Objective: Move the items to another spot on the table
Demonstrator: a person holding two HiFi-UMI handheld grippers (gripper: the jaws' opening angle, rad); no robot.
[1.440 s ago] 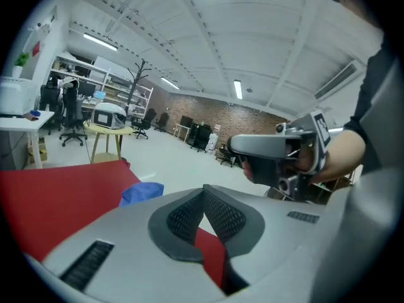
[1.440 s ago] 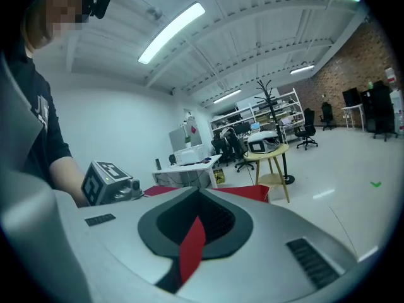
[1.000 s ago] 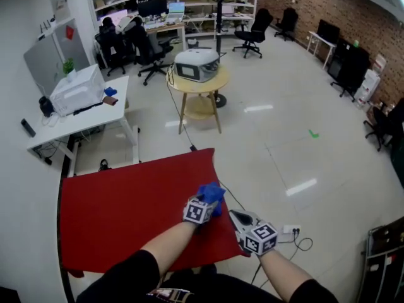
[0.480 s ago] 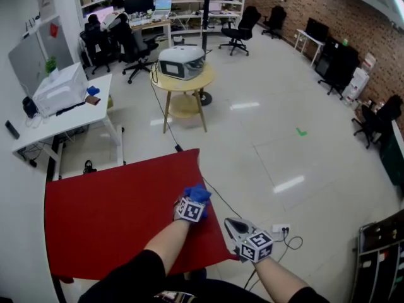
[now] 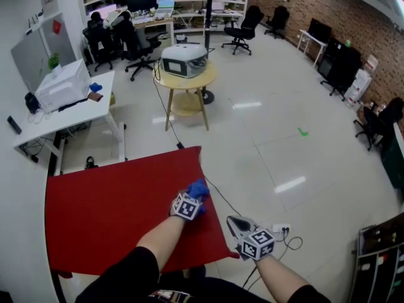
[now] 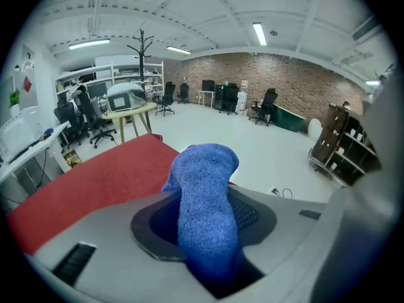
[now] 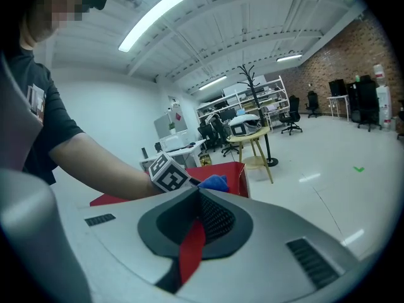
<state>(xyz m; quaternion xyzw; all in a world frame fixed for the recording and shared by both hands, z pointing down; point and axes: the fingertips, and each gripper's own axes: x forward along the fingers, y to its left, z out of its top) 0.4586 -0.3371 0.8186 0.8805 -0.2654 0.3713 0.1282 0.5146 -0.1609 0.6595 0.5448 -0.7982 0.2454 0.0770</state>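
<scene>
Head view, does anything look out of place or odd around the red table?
Nothing spilled or broken. The blue cloth is bunched between the left gripper's fingers, which have just been closing on it, near the red table's right edge. Odd: a red strip sits pinched between the right gripper's fingers, off the table's corner.

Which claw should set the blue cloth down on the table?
Left claw: its jaws have just been closing on the cloth, held over the table. Right claw sits off the table's edge.
</scene>
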